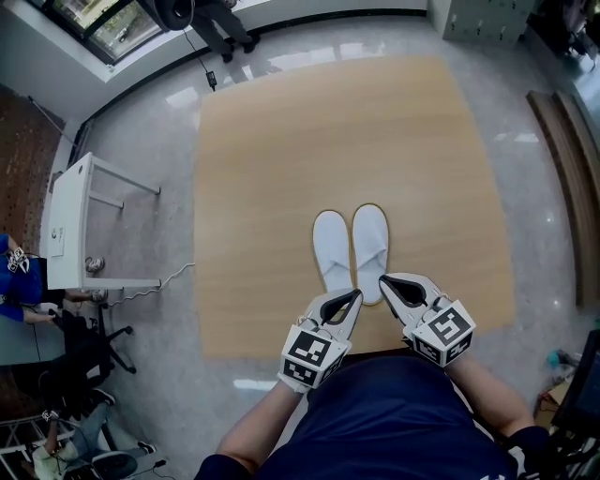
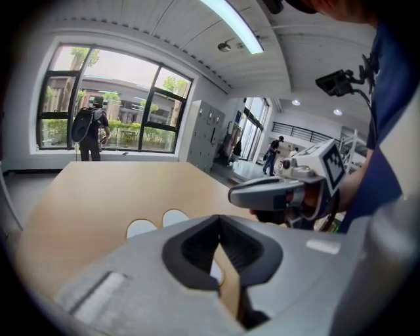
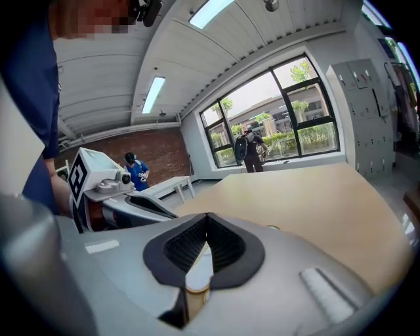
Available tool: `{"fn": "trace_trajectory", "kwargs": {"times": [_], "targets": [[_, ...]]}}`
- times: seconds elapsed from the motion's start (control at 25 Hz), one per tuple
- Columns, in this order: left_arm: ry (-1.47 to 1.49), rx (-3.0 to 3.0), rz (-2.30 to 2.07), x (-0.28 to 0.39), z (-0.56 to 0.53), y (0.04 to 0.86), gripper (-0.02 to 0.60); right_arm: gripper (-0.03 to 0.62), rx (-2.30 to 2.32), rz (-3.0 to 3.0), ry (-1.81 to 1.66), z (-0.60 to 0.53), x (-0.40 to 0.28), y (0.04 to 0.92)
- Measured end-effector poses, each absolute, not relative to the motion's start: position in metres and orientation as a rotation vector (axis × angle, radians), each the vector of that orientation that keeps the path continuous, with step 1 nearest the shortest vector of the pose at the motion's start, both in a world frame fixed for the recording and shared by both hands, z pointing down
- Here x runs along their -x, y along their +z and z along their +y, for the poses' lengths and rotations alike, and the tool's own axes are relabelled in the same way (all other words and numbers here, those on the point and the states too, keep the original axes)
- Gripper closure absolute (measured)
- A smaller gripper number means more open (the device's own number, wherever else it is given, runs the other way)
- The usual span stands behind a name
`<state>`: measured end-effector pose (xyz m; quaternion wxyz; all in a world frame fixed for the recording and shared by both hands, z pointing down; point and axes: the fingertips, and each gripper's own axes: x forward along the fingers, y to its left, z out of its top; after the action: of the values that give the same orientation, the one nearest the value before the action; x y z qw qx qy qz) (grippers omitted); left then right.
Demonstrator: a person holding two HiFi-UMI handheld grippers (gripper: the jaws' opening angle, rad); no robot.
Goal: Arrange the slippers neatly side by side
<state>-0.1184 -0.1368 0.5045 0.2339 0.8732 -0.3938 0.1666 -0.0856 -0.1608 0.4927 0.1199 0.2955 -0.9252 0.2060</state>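
Observation:
Two white slippers, the left slipper (image 1: 331,247) and the right slipper (image 1: 370,241), lie side by side on the tan floor mat (image 1: 281,169), toes pointing away from me. My left gripper (image 1: 353,298) hangs shut and empty above the mat just behind the left slipper's heel. My right gripper (image 1: 384,282) is also shut and empty, over the right slipper's heel. In the left gripper view the slipper toes (image 2: 159,223) show past the shut jaws, and the right gripper (image 2: 244,194) floats at the right. The right gripper view shows a bit of slipper (image 3: 197,269) through its jaw gap.
A white table (image 1: 80,225) stands left of the mat, with a black chair (image 1: 89,352) and a seated person (image 1: 14,277) nearby. Grey tiled floor surrounds the mat. A person with a backpack (image 2: 88,131) stands by the far windows. Lockers (image 1: 487,17) stand at the back right.

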Motion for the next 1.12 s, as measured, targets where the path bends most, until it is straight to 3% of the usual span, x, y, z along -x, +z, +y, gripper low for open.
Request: {"fn": "trace_trajectory", "kwargs": {"times": [1.12], "targets": [[0.441,-2.284,-1.047,0.112,-0.113,0.513,0.578,0.583,-0.826,-2.824,0.488,-0.154,0.096,0.426]]}}
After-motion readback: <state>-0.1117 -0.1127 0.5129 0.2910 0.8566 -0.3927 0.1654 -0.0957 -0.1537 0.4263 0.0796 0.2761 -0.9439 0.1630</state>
